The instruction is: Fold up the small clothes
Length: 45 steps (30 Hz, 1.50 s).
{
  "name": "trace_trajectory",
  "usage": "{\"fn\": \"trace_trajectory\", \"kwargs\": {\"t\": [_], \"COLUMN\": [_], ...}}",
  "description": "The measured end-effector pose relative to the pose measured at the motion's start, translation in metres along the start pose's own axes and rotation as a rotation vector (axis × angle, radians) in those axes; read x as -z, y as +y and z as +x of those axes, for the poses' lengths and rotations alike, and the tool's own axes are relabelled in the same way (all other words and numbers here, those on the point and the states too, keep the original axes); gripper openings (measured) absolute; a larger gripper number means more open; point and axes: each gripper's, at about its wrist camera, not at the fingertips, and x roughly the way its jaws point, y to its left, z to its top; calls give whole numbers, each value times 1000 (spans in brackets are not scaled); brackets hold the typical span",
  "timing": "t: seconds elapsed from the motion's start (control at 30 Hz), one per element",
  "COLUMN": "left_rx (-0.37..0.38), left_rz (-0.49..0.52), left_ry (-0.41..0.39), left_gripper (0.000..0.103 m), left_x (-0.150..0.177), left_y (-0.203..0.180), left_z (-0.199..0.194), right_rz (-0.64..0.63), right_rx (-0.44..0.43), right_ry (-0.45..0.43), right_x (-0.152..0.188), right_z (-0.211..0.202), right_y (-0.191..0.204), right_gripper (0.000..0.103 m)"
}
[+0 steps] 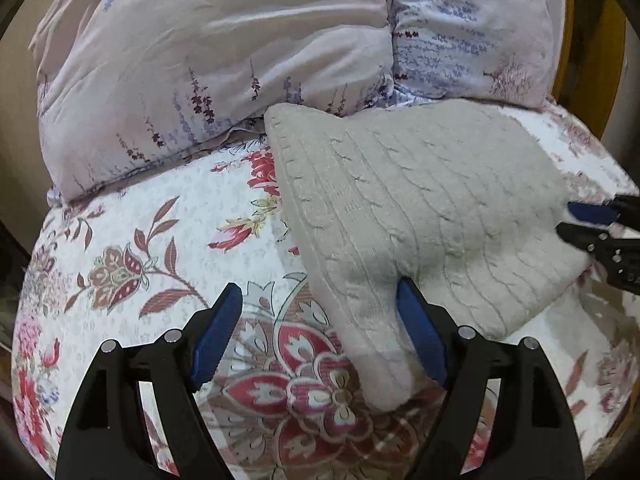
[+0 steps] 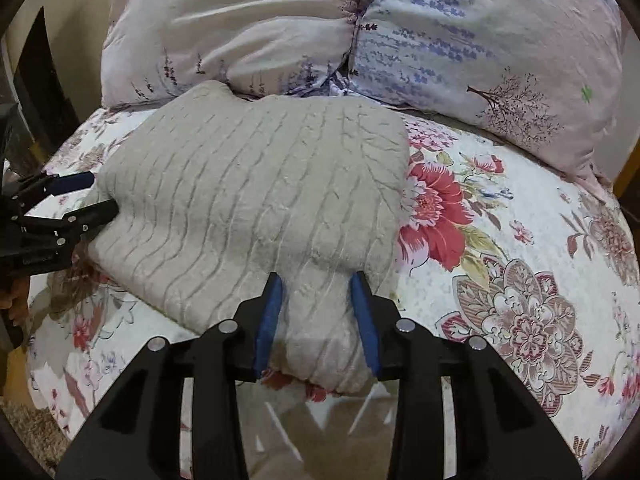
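A beige cable-knit sweater (image 1: pixel 420 200) (image 2: pixel 248 184) lies folded on the flowered bedsheet (image 1: pixel 140 240) (image 2: pixel 520 240). My left gripper (image 1: pixel 319 286) stands wide open over the sweater's near left corner. Its right pad (image 1: pixel 420 332) lies against the knit and its left pad (image 1: pixel 216 332) hangs over bare sheet. From the right wrist view, the left gripper (image 2: pixel 104 193) shows at the sweater's left edge. My right gripper (image 2: pixel 316 277) is shut on a bunched near corner of the sweater, the knit pinched between both blue pads. In the left wrist view it (image 1: pixel 565 219) sits at the sweater's right edge.
A bulky lilac-printed duvet (image 1: pixel 200 60) (image 2: pixel 440 40) is heaped just behind the sweater. A wooden bed frame (image 1: pixel 608 60) rises at the far right. The bed's near edge drops to carpet (image 2: pixel 32 424) at the lower left.
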Motion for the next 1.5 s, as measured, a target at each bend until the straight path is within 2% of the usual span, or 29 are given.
{"fn": "trace_trajectory", "kwargs": {"t": [0.03,0.13,0.2,0.27,0.33,0.37,0.47,0.63,0.7,0.77,0.9,1.27,1.5], "left_rx": [-16,-26,-13,-6,-7,-15,-9,-47,-53,-56,-77,-80,-73], "left_rz": [12,2,-27,-63,-100,-115,-132,-108,-99,-105,-118,-123,-134], "left_ry": [-12,-37,-75,-126,-159,-172,-185,-128,-122,-127,-114,-49,-7], "left_gripper": [85,86,89,95,102,102,102,102,102,102,102,102,102], "left_x": [1,5,8,14,20,23,32,43,48,51,55,59,59], "left_y": [-1,0,5,12,18,21,22,5,-3,-9,-13,-25,-31], "left_z": [2,-9,-23,-39,-54,-60,-73,-74,-74,-74,-69,-52,-45], "right_rz": [-4,12,38,50,66,77,122,183,174,155,163,219,222], "right_rx": [12,48,49,38,63,79,83,98,139,143,136,83,106], "right_ry": [-1,-24,-68,-127,-179,-192,-218,-284,-280,-258,-284,-190,-125], "right_x": [0,0,2,5,8,10,15,31,35,36,42,53,56], "right_z": [0,-9,-22,-39,-54,-59,-70,-76,-75,-72,-73,-52,-40], "right_y": [1,4,2,1,-1,-2,-6,-1,6,11,17,20,22], "right_gripper": [39,49,77,87,97,101,101,101,101,101,101,101,101]}}
